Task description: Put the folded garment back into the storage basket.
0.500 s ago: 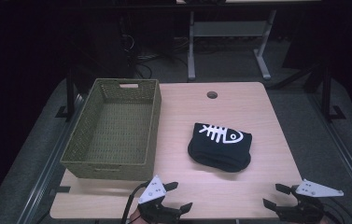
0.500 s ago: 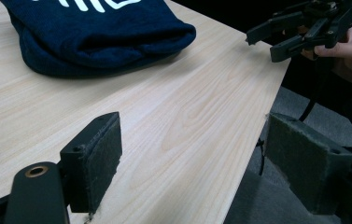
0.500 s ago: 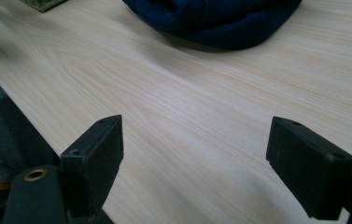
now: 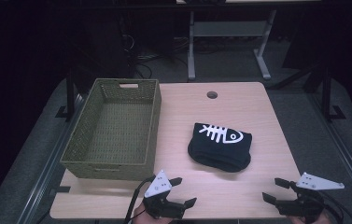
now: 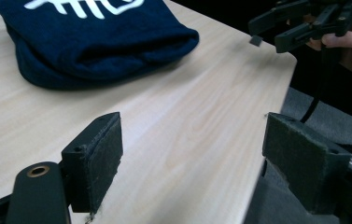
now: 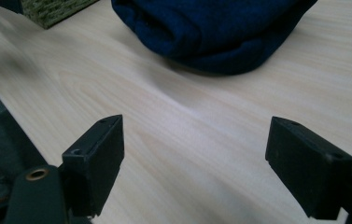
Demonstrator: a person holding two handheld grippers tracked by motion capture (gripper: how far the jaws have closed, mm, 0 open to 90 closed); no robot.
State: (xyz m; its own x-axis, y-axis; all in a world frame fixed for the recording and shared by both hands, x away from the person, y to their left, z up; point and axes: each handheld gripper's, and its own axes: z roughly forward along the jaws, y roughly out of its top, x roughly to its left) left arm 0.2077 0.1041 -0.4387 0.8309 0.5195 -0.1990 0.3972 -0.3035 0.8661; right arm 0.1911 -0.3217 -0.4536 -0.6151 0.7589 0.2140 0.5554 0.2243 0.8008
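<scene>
A folded dark blue garment [image 4: 219,145] with a white fish-bone print lies right of the table's middle. It appears again at the top of the left gripper view, garment [image 5: 89,42], and of the right gripper view, garment [image 6: 215,28]. My left gripper [image 4: 183,191] hovers at the table's front edge, open, nothing between its pads. My right gripper [image 4: 276,190] stands open at the front right corner, also holding nothing. The right gripper [image 5: 276,32] and a hand appear far off in the left gripper view. Both grippers are apart from the garment.
A woven olive basket [image 4: 85,140], with nothing in it, stands on the left half of the light wooden table [image 4: 239,107]. Its corner, basket [image 6: 52,9], appears in the right gripper view. A round cable hole [image 4: 212,94] sits near the far edge. Dark floor and desk legs surround the table.
</scene>
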